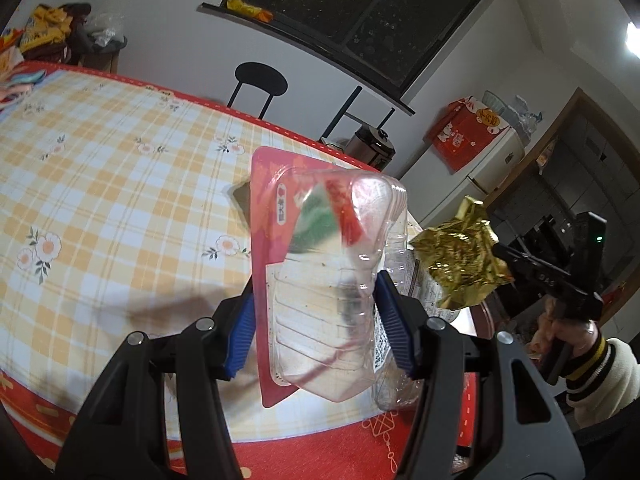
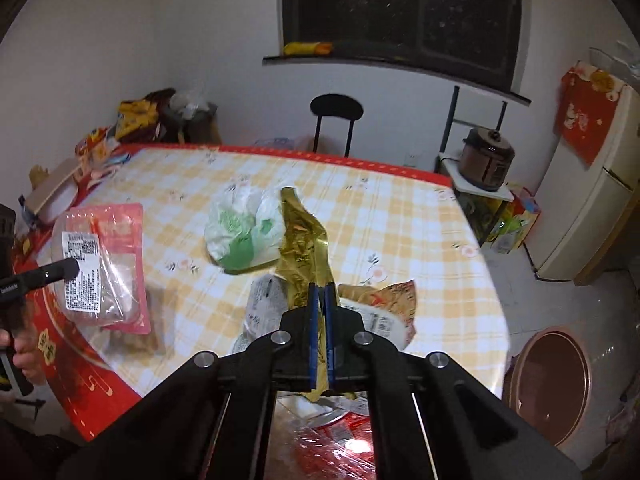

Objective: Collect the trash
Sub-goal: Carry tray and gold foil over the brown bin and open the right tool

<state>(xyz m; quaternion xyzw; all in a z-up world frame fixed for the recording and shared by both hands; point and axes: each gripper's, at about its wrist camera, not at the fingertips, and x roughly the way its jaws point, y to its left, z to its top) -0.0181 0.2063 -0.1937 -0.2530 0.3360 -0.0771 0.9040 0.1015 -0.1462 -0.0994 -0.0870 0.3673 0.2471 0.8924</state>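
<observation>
My left gripper [image 1: 318, 322] is shut on a clear plastic food tray with a pink backing [image 1: 320, 272] and holds it above the table; the tray also shows in the right wrist view [image 2: 104, 268]. My right gripper [image 2: 321, 292] is shut on a crumpled gold foil wrapper [image 2: 300, 248] and holds it over the table's near edge; the wrapper also shows in the left wrist view [image 1: 460, 260]. On the table lie a white and green plastic bag [image 2: 240, 232], a white printed wrapper [image 2: 264, 304] and an orange and white snack packet [image 2: 384, 308].
The table [image 2: 400, 220] has a yellow check cloth with a red border. A red-lined bin with trash [image 2: 332, 448] sits below my right gripper. A brown round tub [image 2: 552, 384] stands on the floor at right. A black chair [image 2: 336, 120], a rice cooker [image 2: 486, 158] and a fridge [image 2: 592, 200] stand beyond.
</observation>
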